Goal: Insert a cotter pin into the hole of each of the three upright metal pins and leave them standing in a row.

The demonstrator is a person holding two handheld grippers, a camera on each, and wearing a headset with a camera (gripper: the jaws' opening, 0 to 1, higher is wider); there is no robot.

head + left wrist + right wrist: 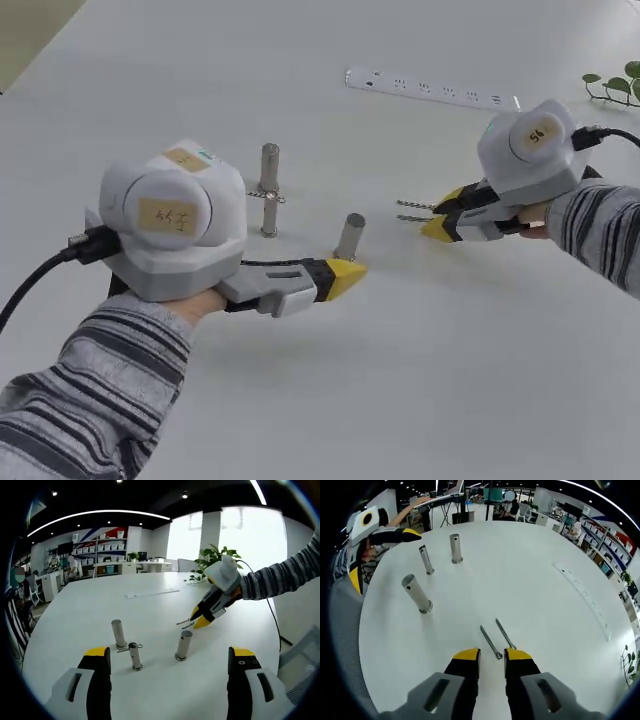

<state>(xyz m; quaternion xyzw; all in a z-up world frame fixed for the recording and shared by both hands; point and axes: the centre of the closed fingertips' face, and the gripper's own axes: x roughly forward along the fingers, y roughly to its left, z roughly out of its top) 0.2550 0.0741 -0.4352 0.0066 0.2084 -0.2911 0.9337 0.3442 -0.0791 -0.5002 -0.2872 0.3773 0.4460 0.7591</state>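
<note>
**A:** One down, two to go! The middle pin carries its cotter pin; the back pin and near pin stand bare.

**B:** Your left gripper is spread wide, empty, facing them. Your right gripper shows a narrow gap, right at two loose cotter pins on the table.

**A:** Touching one? Can't tell. And in the head view your left jaw hides the near pin's foot.
</note>
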